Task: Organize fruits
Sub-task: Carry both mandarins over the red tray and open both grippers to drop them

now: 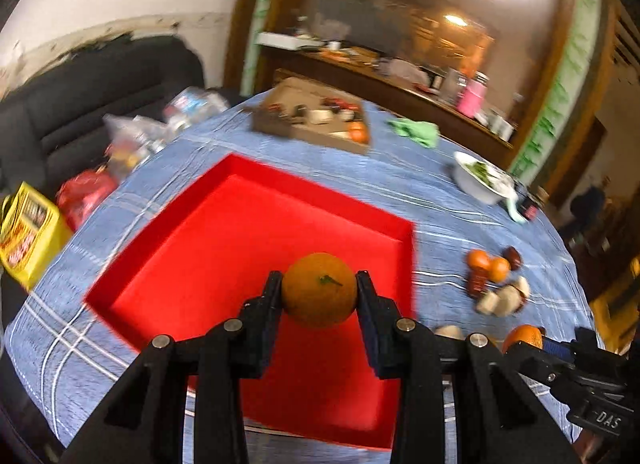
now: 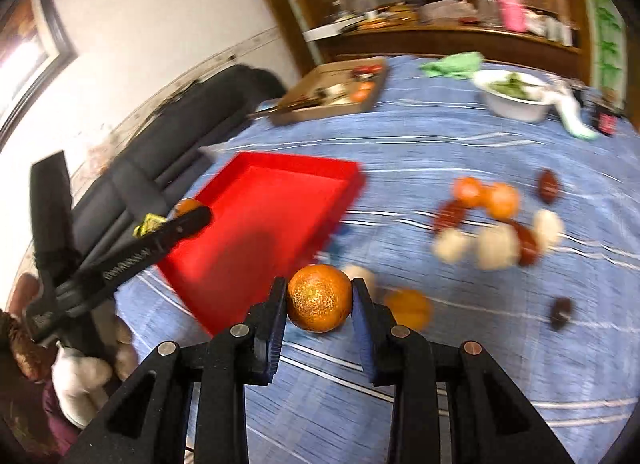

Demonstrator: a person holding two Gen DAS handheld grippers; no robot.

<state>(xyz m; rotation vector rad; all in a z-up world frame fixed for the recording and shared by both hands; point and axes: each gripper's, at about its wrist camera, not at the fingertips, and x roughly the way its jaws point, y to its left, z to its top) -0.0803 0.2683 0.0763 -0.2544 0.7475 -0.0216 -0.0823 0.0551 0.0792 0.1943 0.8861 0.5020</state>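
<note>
left gripper [image 1: 319, 292] is pinching an orange [image 1: 319, 289] with a green stem nub, pads pressed on both flanks, and it hangs over the near part of the red tray [image 1: 224, 248]. right gripper [image 2: 319, 298] is clamped on a second, glossier orange [image 2: 319, 298], above the blue striped tablecloth [image 2: 440, 364], just off the tray's near corner [image 2: 208, 324].

the risks now. both fruits are round and gripped only across the middle, so a quick swing or a roll of the wrist could let one squirt out of the pads; the frames are smeared, which suggests fast travel. dropped from this height, the left one would likely land in the tray and roll to a wall; the right one would hit cloth and could run toward the table's curved edge.

the two tools are close, too. in the right view the left gripper's finger [image 2: 176, 230] crosses the tray's far left rim, so both heading into the tray together could knock fingers.

room: the tray interior looks bare and wide, low walls all round, easy to clear from above. right of it lies a loose heap of small oranges [image 2: 486, 196], dark red fruits and pale pieces, one more orange [image 2: 410, 308] just behind the right jaw, so a low sweep that way would scatter them. cardboard box [image 2: 332, 92] and white bowl [image 2: 516, 100] sit well apart, far side.
</note>
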